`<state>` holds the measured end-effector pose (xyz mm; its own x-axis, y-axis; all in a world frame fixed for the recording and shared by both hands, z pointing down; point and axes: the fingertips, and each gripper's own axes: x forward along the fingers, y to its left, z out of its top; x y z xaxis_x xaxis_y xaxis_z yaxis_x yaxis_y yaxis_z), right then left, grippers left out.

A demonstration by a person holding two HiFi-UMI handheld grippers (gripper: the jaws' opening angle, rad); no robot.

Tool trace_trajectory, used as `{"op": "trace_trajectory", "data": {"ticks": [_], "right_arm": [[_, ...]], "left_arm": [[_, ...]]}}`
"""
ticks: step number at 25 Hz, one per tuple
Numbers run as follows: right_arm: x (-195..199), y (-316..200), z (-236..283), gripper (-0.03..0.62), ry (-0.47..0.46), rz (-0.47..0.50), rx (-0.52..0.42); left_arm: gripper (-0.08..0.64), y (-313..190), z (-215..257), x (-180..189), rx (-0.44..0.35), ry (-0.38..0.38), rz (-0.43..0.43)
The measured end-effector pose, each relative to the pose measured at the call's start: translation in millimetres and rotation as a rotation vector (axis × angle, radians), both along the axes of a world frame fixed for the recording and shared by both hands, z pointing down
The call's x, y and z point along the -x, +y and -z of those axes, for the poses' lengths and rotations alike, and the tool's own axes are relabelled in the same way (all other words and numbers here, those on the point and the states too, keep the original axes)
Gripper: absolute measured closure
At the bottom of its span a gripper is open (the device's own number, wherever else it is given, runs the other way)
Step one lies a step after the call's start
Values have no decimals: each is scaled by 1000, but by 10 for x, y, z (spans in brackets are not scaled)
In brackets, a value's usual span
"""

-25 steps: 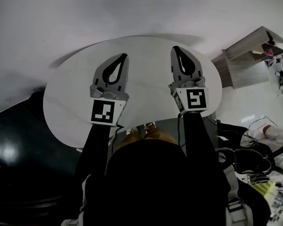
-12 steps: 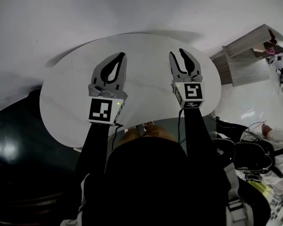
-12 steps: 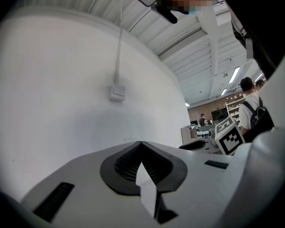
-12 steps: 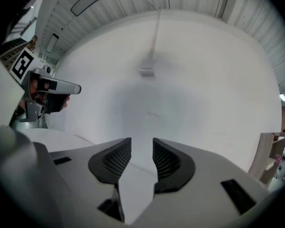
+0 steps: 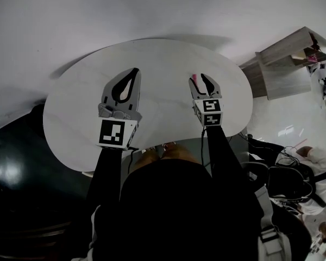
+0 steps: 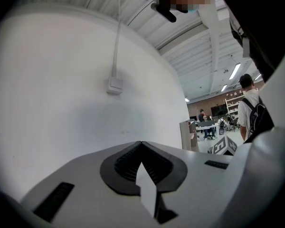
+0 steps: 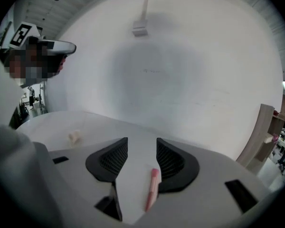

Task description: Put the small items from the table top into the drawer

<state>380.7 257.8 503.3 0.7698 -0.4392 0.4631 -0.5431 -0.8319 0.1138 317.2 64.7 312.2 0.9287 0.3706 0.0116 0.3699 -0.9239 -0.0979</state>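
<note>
The head camera looked steeply down from above the person's dark-clothed torso (image 5: pixel 179 200), taking in the whole round white table top (image 5: pixel 152 58) and both grippers from some way off. The left gripper (image 6: pixel 141 144) camera sat close behind its grey jaws, which met at the tips, and faced a plain white wall carrying a small white box on a conduit (image 6: pixel 115 85), with a distant hall at right. The right gripper (image 7: pixel 141 141) camera sat equally close to jaws that were opening with a slim pink pen (image 7: pixel 152 189) lying between them, and skimmed the table toward that same wall and box. Head and right gripper views shared the pen and a pale wooden cabinet (image 5: pixel 285 64).
</note>
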Motion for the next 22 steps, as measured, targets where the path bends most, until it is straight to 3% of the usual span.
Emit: {"op": "trace_trajectory", "data": {"ticks": [8, 14, 17, 18, 20, 22], "right_arm": [[-17, 365, -704, 388, -239, -121, 34], [31, 497, -1209, 388, -405, -155, 82], [78, 559, -1376, 415, -456, -183, 71], [84, 558, -1388, 431, -459, -174, 75], [90, 524, -1395, 528, -470, -128, 108], [81, 471, -1372, 529, -471, -87, 131]], "left_arm": [[548, -46, -82, 80, -20, -35, 22], [548, -167, -147, 132, -38, -64, 63], [548, -213, -175, 149, -47, -76, 74], [548, -227, -184, 154, -49, -79, 77], [548, -252, -207, 164, -50, -82, 83], [546, -280, -225, 179, -48, -84, 88]]}}
